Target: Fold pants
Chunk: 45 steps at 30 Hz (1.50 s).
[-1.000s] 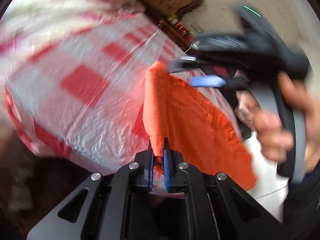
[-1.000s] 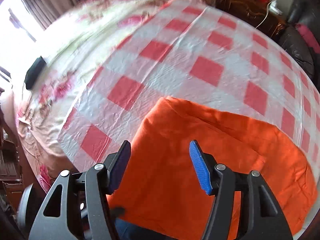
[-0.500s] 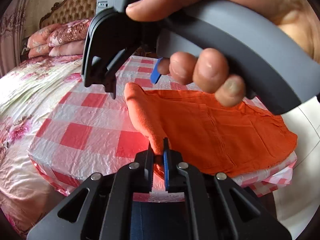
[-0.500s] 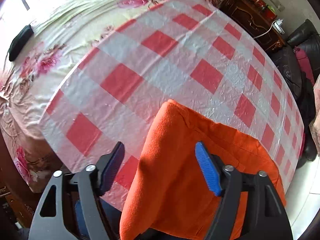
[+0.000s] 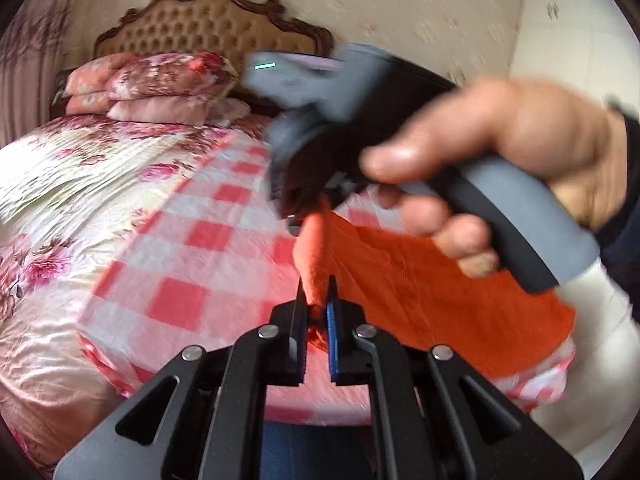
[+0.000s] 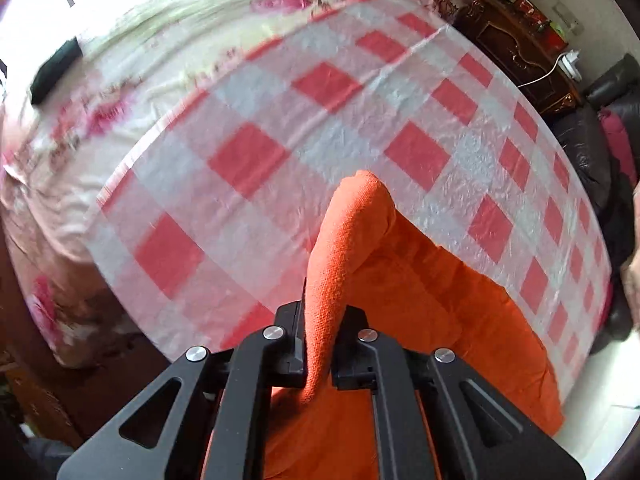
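A floral bedspread [image 6: 168,20] filled the upper left of the right wrist view, and over it lay a crinkled red-and-white checked plastic sheet [image 6: 340,128] with bare room across the centre. The orange pants [image 6: 460,320], coarse-woven, lay at lower right near the sheet's edge. The left gripper [image 5: 316,300] pinched a raised fold; the right gripper [image 6: 320,320] likewise clamped a ridge. The right hand [image 5: 520,152] was blurred.

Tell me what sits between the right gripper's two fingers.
A raised fold of the orange pants is pinched in the right gripper; right wrist view shows it.
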Each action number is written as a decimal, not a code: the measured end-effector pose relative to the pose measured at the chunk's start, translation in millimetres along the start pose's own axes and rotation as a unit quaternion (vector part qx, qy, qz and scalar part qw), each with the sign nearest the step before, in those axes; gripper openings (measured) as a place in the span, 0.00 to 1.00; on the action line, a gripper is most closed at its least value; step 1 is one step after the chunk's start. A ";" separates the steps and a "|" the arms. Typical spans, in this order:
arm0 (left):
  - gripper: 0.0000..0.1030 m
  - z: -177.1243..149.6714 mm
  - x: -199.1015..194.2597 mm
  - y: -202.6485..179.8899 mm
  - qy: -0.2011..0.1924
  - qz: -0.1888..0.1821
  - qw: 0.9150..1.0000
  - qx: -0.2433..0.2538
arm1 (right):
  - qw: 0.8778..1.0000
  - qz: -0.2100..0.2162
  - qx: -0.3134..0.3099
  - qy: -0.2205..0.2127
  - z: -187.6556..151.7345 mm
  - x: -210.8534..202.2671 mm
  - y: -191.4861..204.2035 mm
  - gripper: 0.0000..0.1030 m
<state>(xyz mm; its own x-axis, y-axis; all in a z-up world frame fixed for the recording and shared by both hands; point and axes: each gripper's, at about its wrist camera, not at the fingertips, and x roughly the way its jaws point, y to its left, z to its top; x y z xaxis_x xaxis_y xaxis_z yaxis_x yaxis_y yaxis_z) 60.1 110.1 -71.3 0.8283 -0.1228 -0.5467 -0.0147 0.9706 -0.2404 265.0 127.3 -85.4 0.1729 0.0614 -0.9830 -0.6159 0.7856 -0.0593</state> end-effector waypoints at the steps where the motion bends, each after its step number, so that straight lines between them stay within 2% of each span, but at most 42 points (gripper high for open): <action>1: 0.07 7.0 -5.0 4.2 -0.006 0.003 1.000 0.000 | 0.999 0.032 0.014 -0.015 7.0 -12.3 -3.2 0.05; 4: 0.07 37.5 -22.8 10.6 -0.027 0.019 0.999 0.022 | 0.992 0.107 0.040 -0.051 22.4 -39.7 -9.1 0.05; 6: 0.07 53.9 -32.2 0.9 -0.038 0.025 0.998 0.051 | 0.984 0.153 0.051 -0.081 26.2 -60.8 -20.9 0.05; 9: 0.07 61.0 -39.0 -41.2 -0.051 0.021 0.992 0.118 | 0.971 0.200 0.075 -0.109 11.6 -82.9 -55.4 0.05; 11: 0.07 46.4 -36.8 -93.1 -0.061 0.011 0.981 0.184 | 0.961 0.226 0.095 -0.125 -12.0 -92.0 -91.5 0.05; 14: 0.07 5.8 -21.5 -170.1 -0.063 -0.010 0.959 0.277 | 0.948 0.248 0.138 -0.141 -65.4 -91.6 -155.0 0.05; 15: 0.07 -16.6 -11.9 -202.7 -0.066 -0.016 0.946 0.318 | 0.944 0.250 0.157 -0.145 -89.4 -86.5 -180.2 0.05; 16: 0.07 -32.8 -3.0 -223.6 -0.064 -0.022 0.936 0.344 | 0.942 0.250 0.170 -0.147 -106.0 -82.1 -197.1 0.05; 18: 0.07 -66.7 15.4 -262.0 -0.060 -0.032 0.916 0.395 | 0.932 0.253 0.215 -0.144 -156.6 -57.4 -243.6 0.05; 19: 0.07 -89.0 28.9 -283.4 -0.051 -0.036 0.903 0.426 | 0.927 0.252 0.245 -0.134 -183.7 -36.7 -269.1 0.05; 20: 0.07 -104.5 40.8 -296.0 -0.042 -0.036 0.893 0.447 | 0.923 0.251 0.261 -0.127 -199.1 -20.7 -284.3 0.05; 21: 0.07 -125.8 54.2 -311.8 -0.032 -0.033 0.878 0.476 | 0.920 0.253 0.274 -0.118 -212.3 -3.4 -297.4 0.05; 22: 0.07 -139.1 64.5 -319.0 -0.028 -0.028 0.867 0.497 | 0.917 0.253 0.288 -0.108 -223.7 13.7 -308.3 0.05; 24: 0.07 -162.8 77.4 -331.3 -0.027 -0.012 0.845 0.534 | 0.909 0.255 0.315 -0.095 -242.1 43.2 -321.0 0.15; 26: 0.07 -173.4 80.7 -336.5 -0.036 0.002 0.834 0.551 | 0.899 0.277 0.320 -0.115 -250.0 48.3 -322.3 0.17; 29: 0.07 -180.1 79.3 -342.9 -0.055 0.028 0.820 0.569 | 0.902 0.266 0.310 -0.136 -247.3 39.2 -317.6 0.16; 31: 0.07 -175.6 71.6 -343.6 -0.068 0.040 0.817 0.571 | 0.907 0.253 0.307 -0.137 -243.8 32.4 -314.8 0.07; 35: 0.07 -173.1 71.1 -352.6 -0.072 0.039 0.813 0.576 | 0.922 0.223 0.274 -0.161 -239.7 1.9 -305.4 0.07; 40: 0.07 -184.0 83.0 -369.5 -0.050 0.032 0.810 0.584 | 0.932 0.189 0.268 -0.154 -247.3 12.6 -318.6 0.08; 41: 0.09 -186.2 86.0 -371.3 -0.040 0.022 0.810 0.584 | 0.937 0.165 0.268 -0.152 -249.2 17.4 -319.0 0.08; 42: 0.13 -185.8 86.3 -371.8 -0.027 0.002 0.817 0.577 | 0.940 0.147 0.270 -0.150 -253.4 19.2 -320.7 0.18; 43: 0.17 -180.5 89.2 -368.2 -0.021 -0.005 0.823 0.568 | 0.941 0.125 0.274 -0.153 -258.6 19.5 -321.3 0.24; 44: 0.33 -176.1 82.8 -365.3 -0.026 -0.017 0.831 0.556 | 0.941 0.101 0.280 -0.163 -265.1 14.8 -321.7 0.28; 45: 0.49 -168.8 70.7 -360.2 -0.034 -0.045 0.840 0.540 | 0.940 0.077 0.283 -0.173 -270.9 8.5 -323.0 0.31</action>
<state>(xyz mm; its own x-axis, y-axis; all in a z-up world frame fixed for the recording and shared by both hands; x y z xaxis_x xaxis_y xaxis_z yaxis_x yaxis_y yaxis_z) 29.4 -283.1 -158.8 0.8296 -0.2288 -0.5093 0.5355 0.5846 0.6095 257.2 -292.8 -121.6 0.4146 0.3206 -0.8517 -0.1640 0.9469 0.2767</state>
